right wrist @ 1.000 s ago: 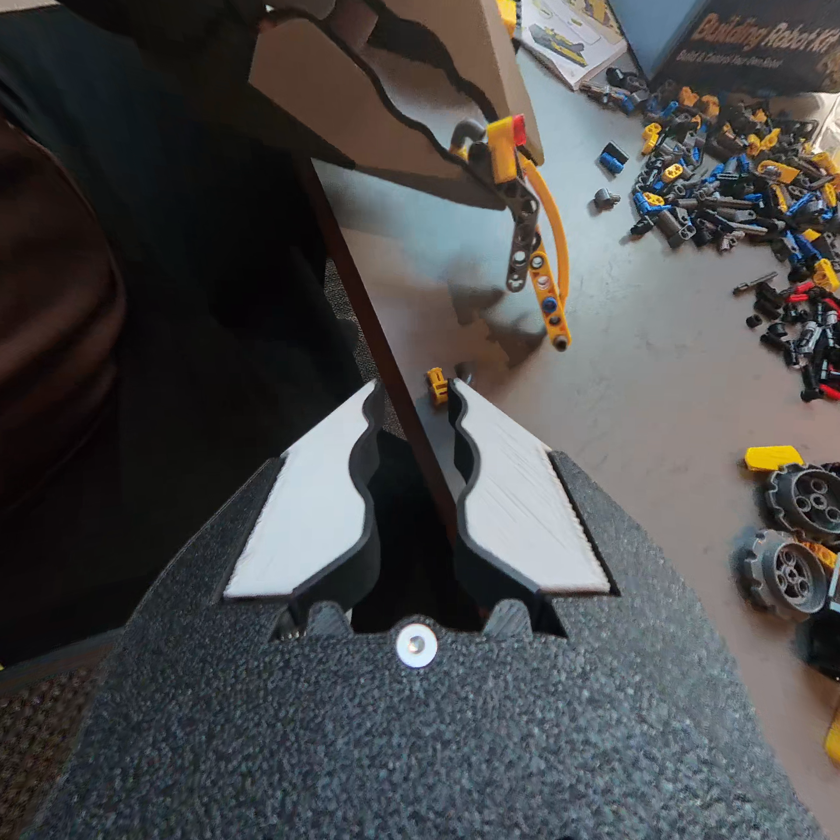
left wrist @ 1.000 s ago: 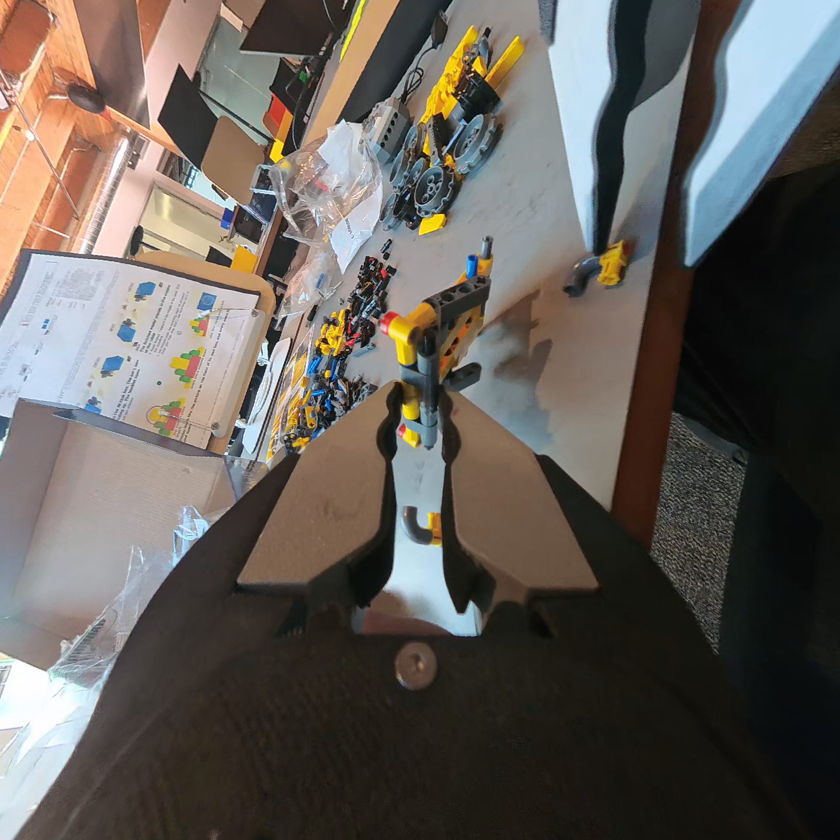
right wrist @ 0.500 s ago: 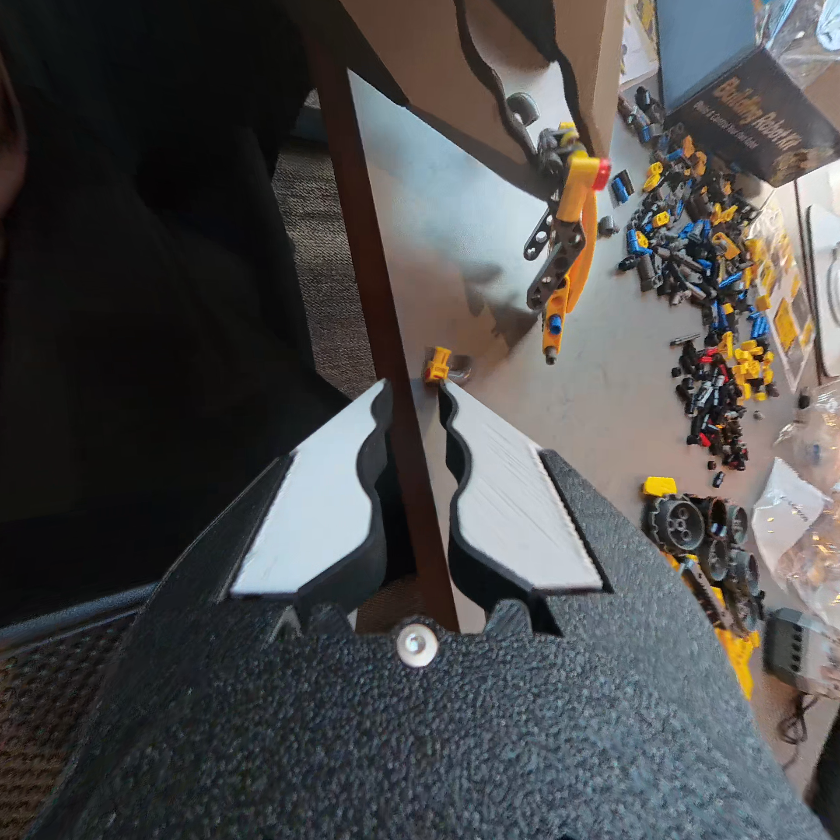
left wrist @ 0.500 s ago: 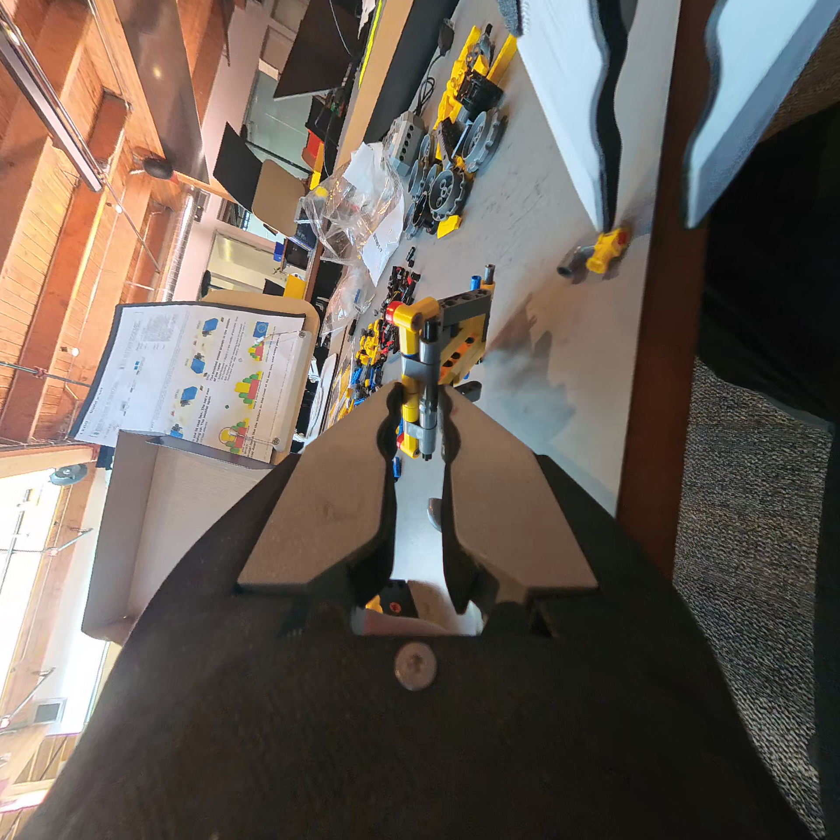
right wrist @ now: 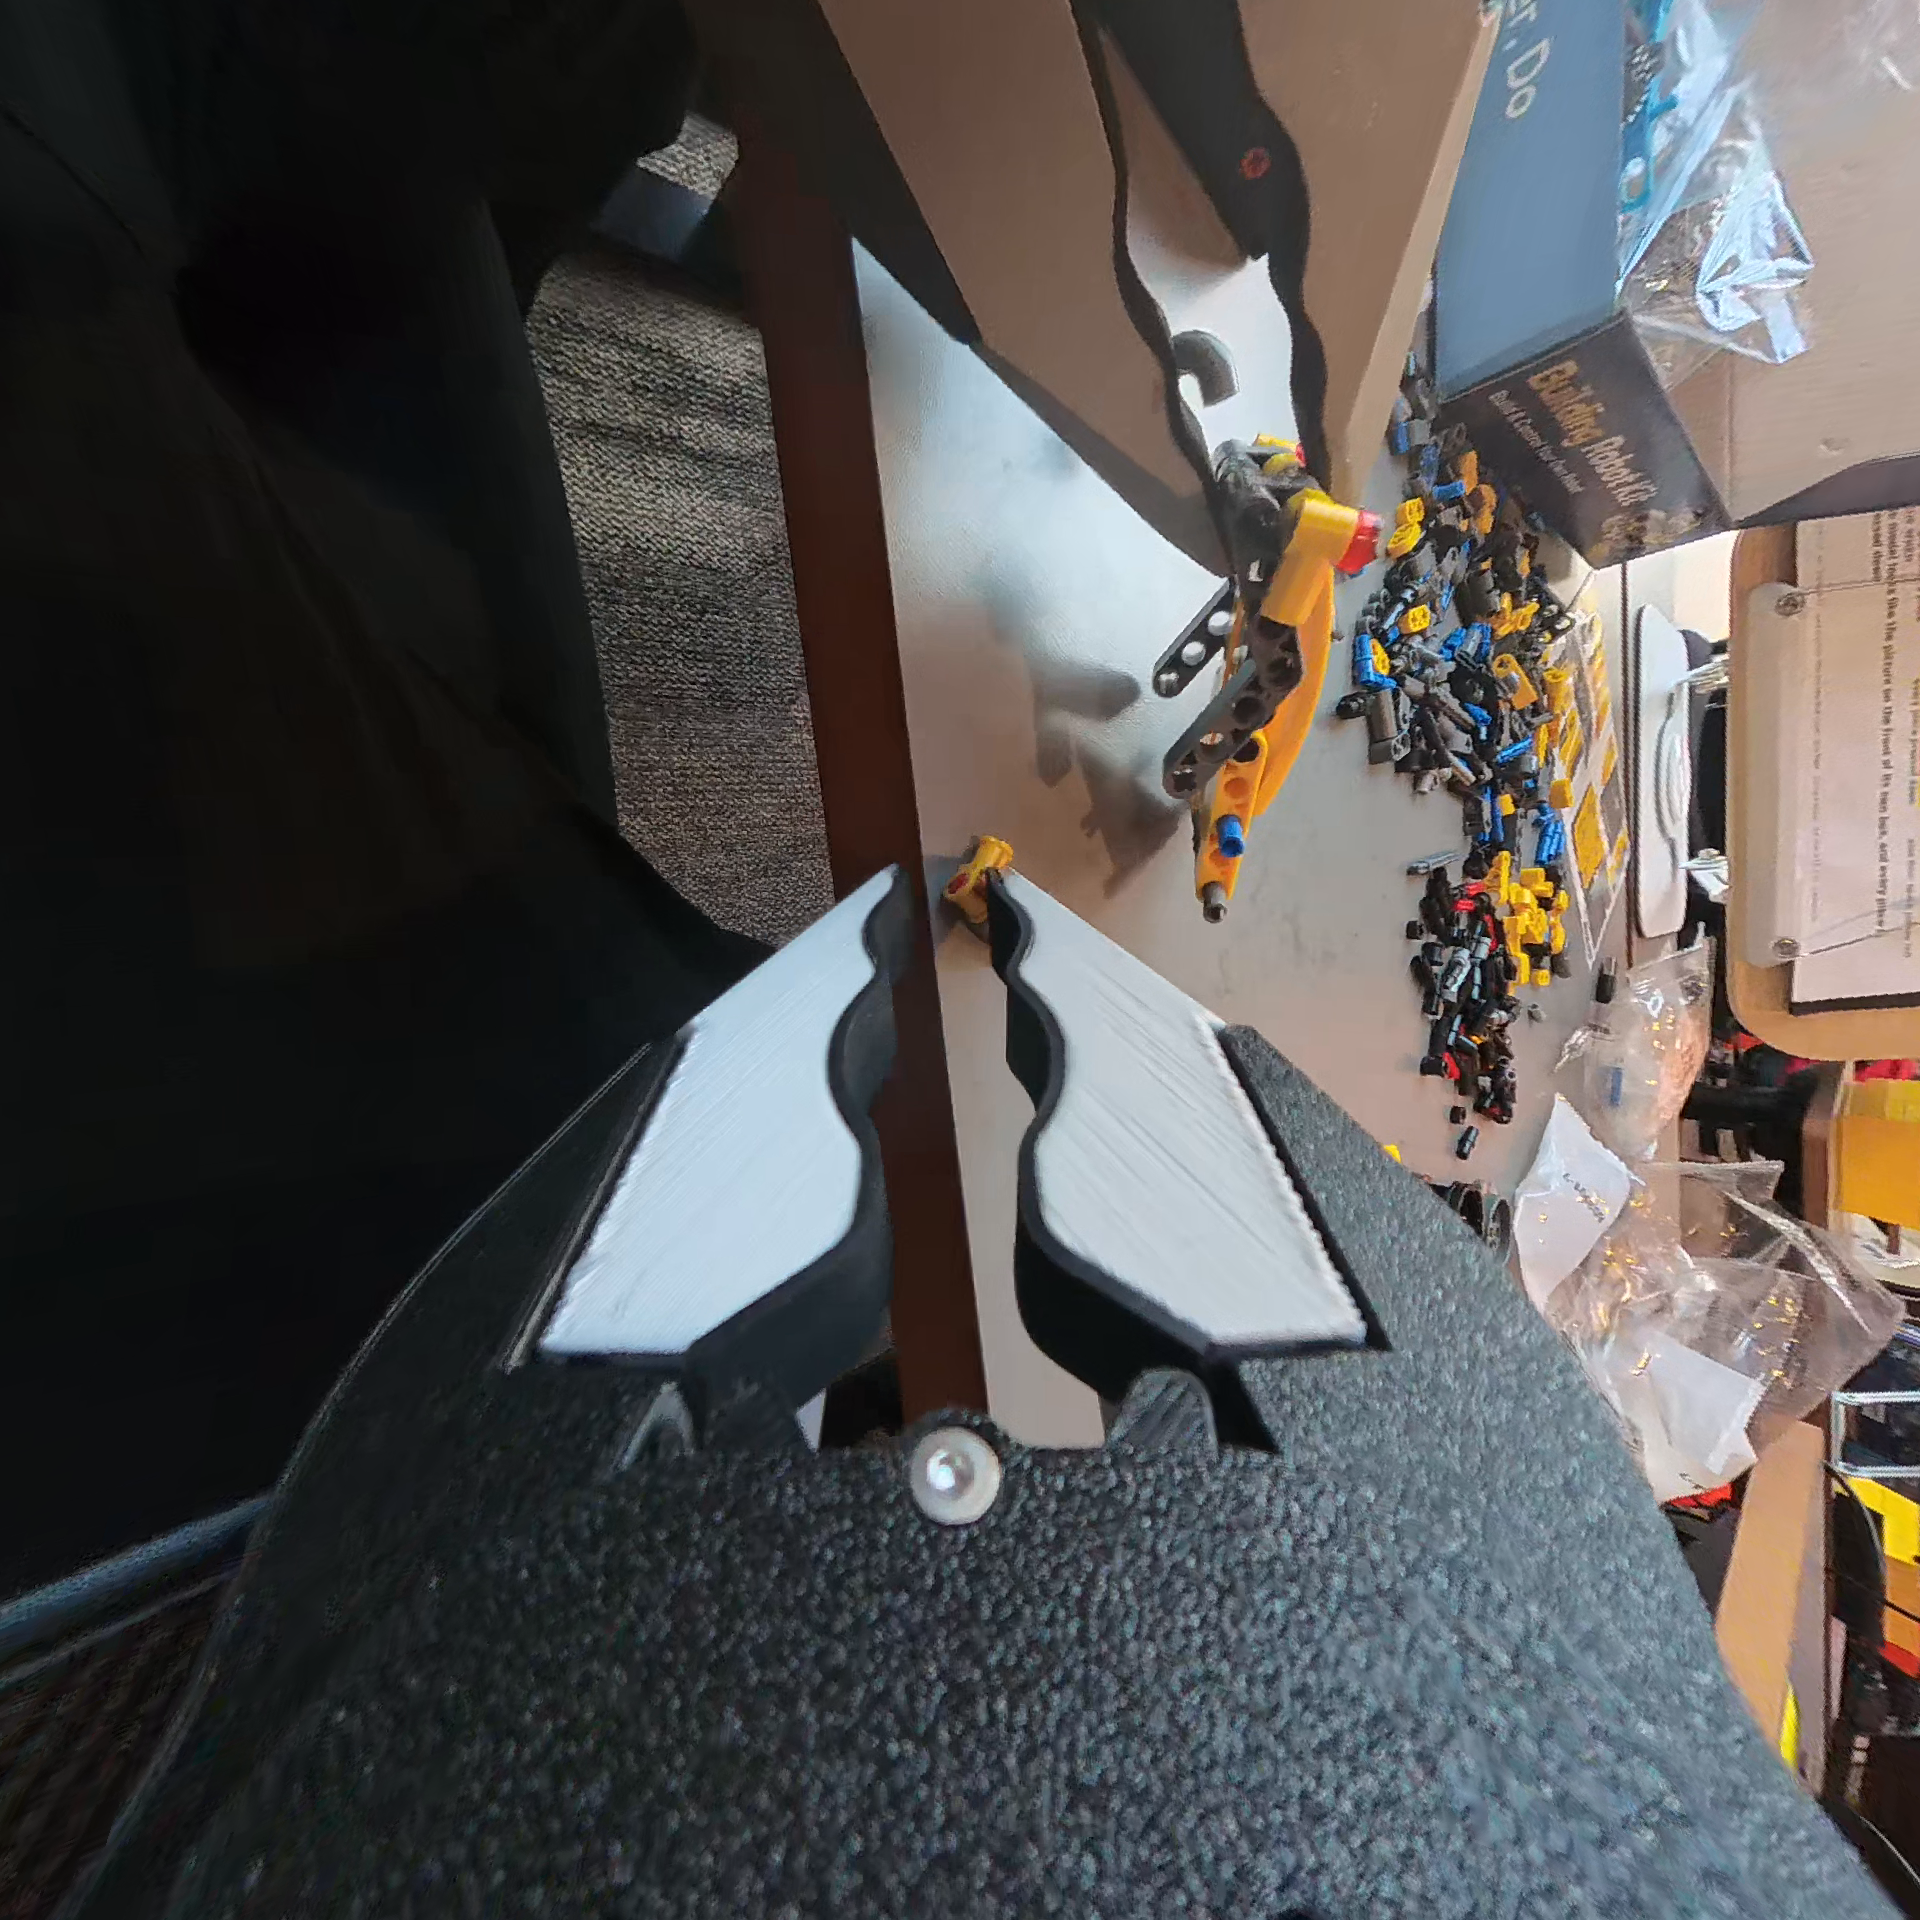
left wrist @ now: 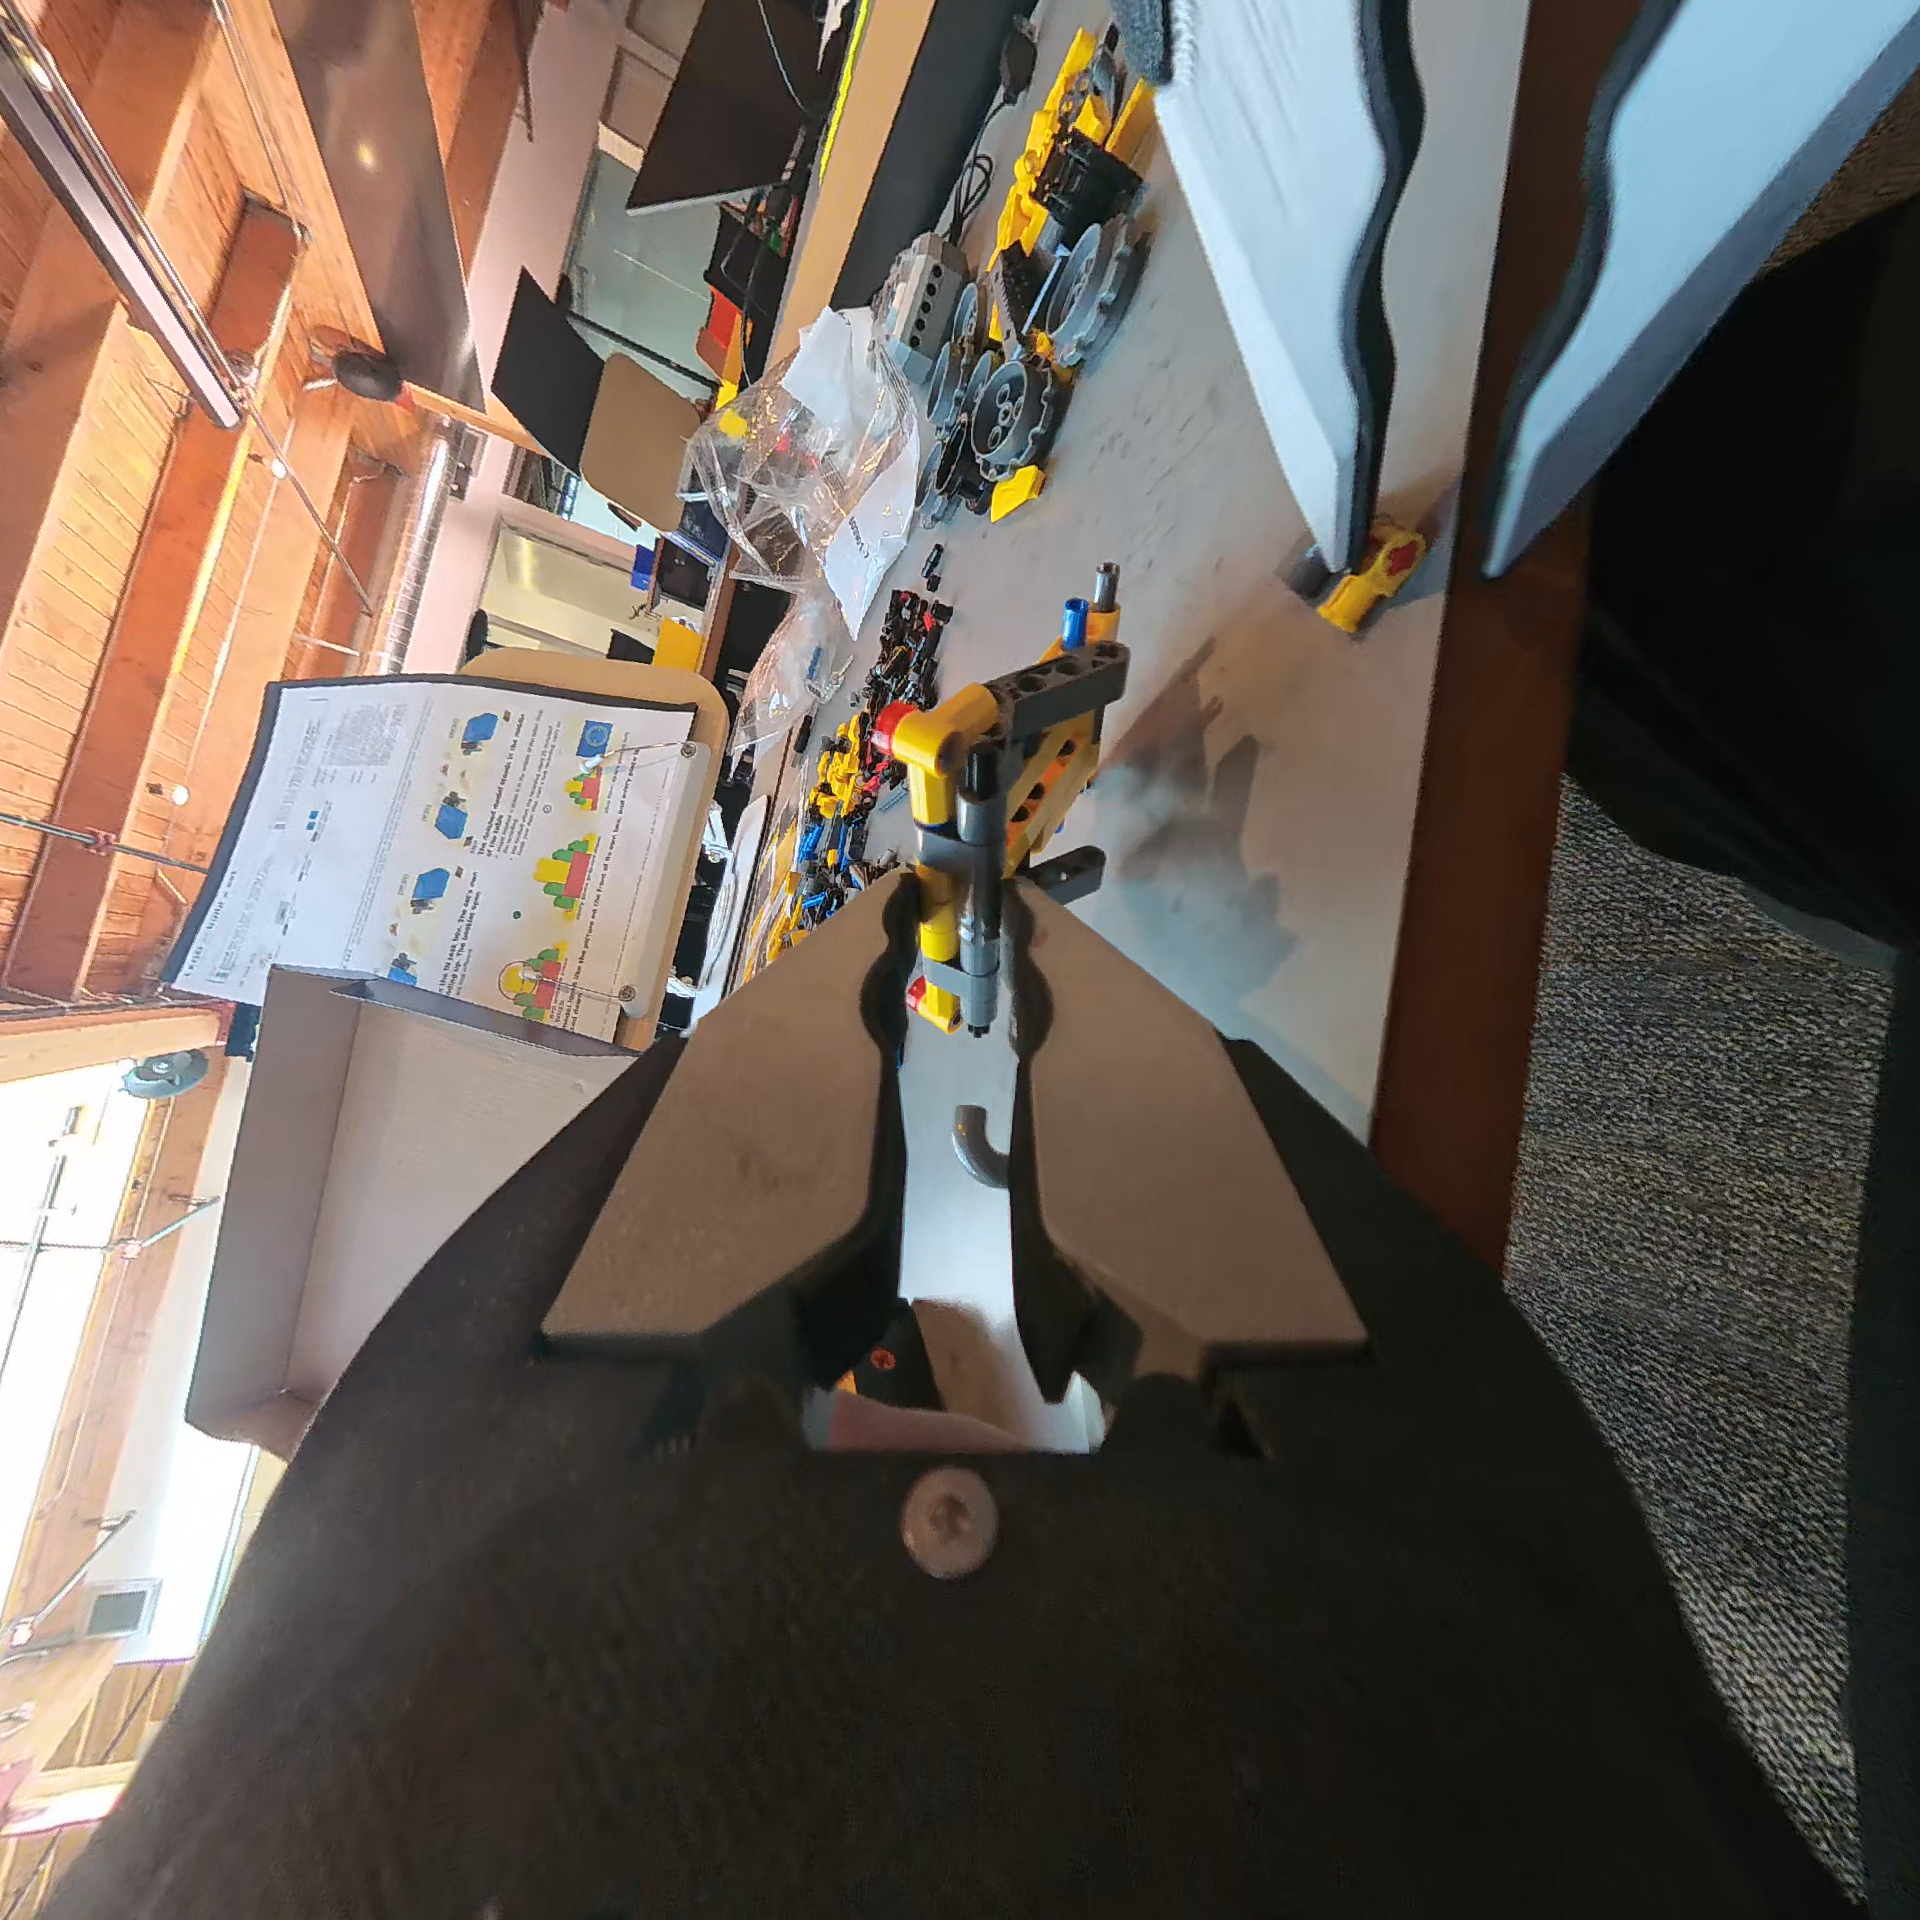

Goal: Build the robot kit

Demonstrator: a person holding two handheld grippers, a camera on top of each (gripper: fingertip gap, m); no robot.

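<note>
Grey table [left wrist: 1226, 436] with a brown front edge [right wrist: 831, 623], carpet below. Back part of it is cluttered: box [right wrist: 1558, 312], plastic bags [left wrist: 800, 478], wheels [left wrist: 1008, 395], and a heap of small loose parts [right wrist: 1475, 727]. The strip along the near edge is mostly bare.

Left claw [left wrist: 961, 935] is clamped on a yellow-and-grey beam assembly [left wrist: 997, 748], gripping its thin grey-and-yellow stem. The beams stick out past the tips, long axis roughly in line with the fingers, and the whole thing hangs above the table with its shadow below. A grey hook piece [left wrist: 977, 1143] lies on the table under that claw.

Right claw [right wrist: 940, 894] is partly open, holding nothing. It straddles the table edge: one finger over the carpet, the other over the table. A small yellow piece [right wrist: 977, 894] sits right at the tip of the table-side finger, just beside the edge, so the right claw is far nearer to it. Can't tell if they actually touch. Open table lies beyond it; no room on the edge side.
</note>
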